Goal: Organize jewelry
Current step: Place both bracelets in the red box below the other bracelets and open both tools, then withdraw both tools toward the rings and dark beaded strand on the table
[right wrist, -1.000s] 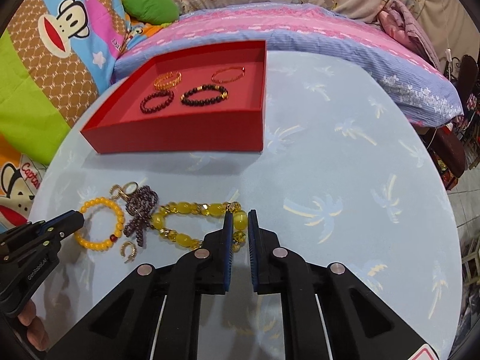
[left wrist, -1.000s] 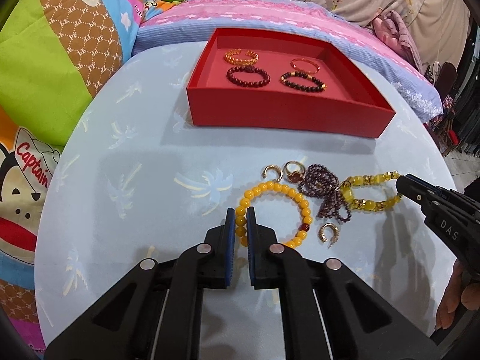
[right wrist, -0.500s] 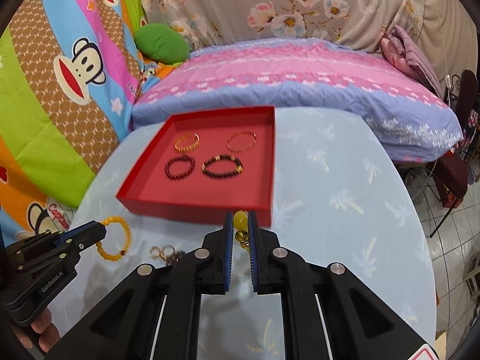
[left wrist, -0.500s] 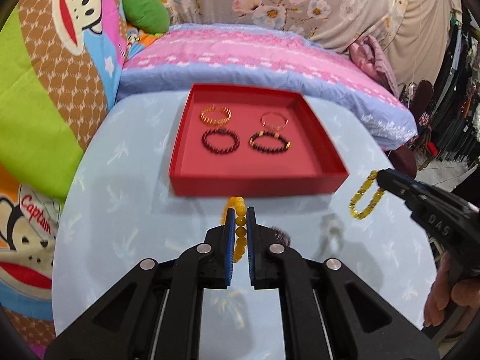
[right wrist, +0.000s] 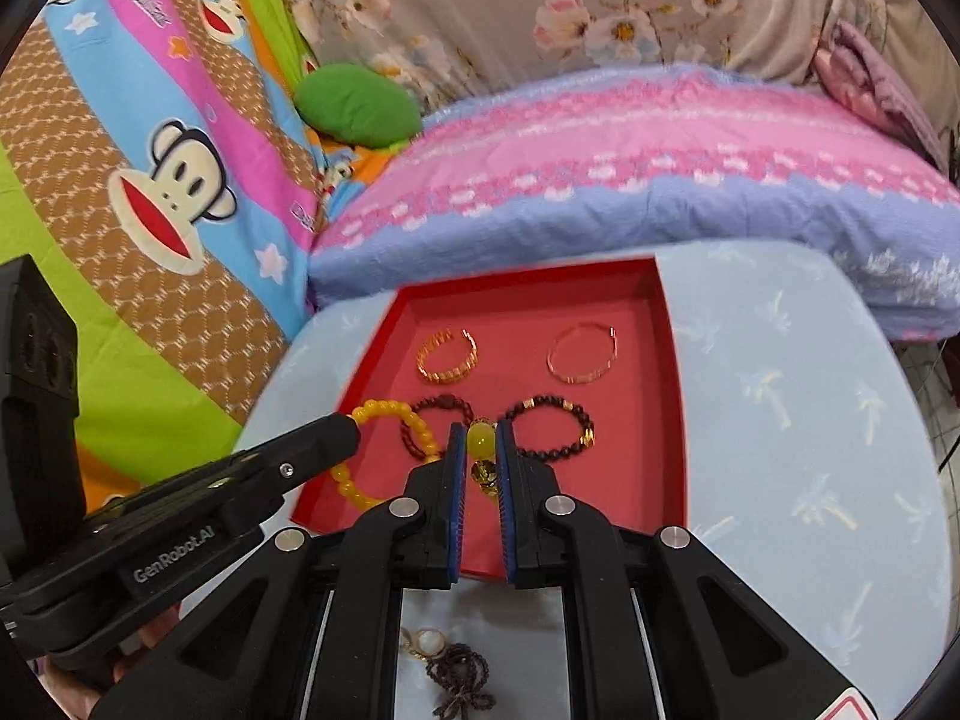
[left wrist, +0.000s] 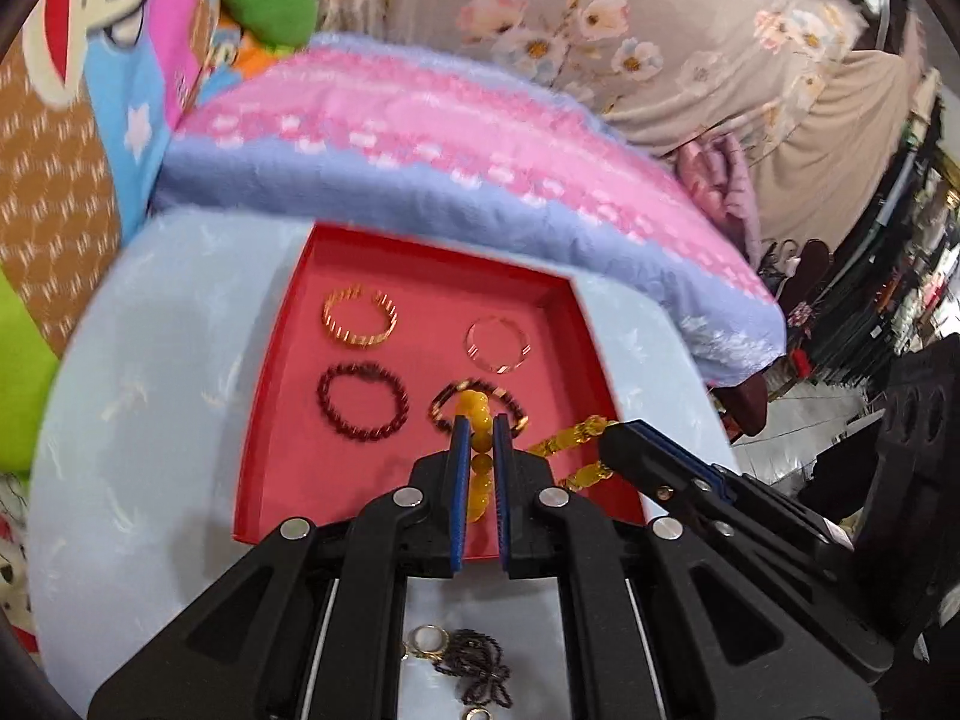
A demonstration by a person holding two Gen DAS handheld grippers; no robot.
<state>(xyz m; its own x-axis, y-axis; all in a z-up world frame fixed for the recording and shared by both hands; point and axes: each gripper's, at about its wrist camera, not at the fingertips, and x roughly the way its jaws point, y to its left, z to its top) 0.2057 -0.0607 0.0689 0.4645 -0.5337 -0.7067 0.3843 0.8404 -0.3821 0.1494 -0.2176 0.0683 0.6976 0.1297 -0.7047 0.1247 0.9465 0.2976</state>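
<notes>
Both bracelets are being carried over the shallow red cardboard tray (right wrist: 672,396), so the step in hand looks like the placing step, with release the likely next move. The left gripper (left wrist: 478,450) is closed narrowly on the opaque yellow round-bead bracelet (left wrist: 477,420), which hangs between its blue pads over the near right part of the tray floor; in the right wrist view the same bracelet (right wrist: 390,414) loops out from the left tongs above the tray's near left corner. The right gripper (right wrist: 480,450) is clamped on the translucent yellow bracelet with gold spacer beads (right wrist: 481,441), one large bead pinched between the pads and the rest dangling below, over the near middle of the tray. Four pieces already lie in the tray: a gold ribbed bangle (right wrist: 447,355) and a thin rose-gold bangle (right wrist: 581,354) along the far side, a dark red bead bracelet (left wrist: 362,399) and a dark bead bracelet with gold accents (right wrist: 555,426) nearer. The near strip of tray floor looks free, so each gripper should come down there, clear of the dark bracelets and of the other gripper, before opening. On the pale blue tablecloth (right wrist: 810,420), near the front edge, gold rings (right wrist: 423,641) and a dark purple beaded strand (right wrist: 462,681) await sorting.
</notes>
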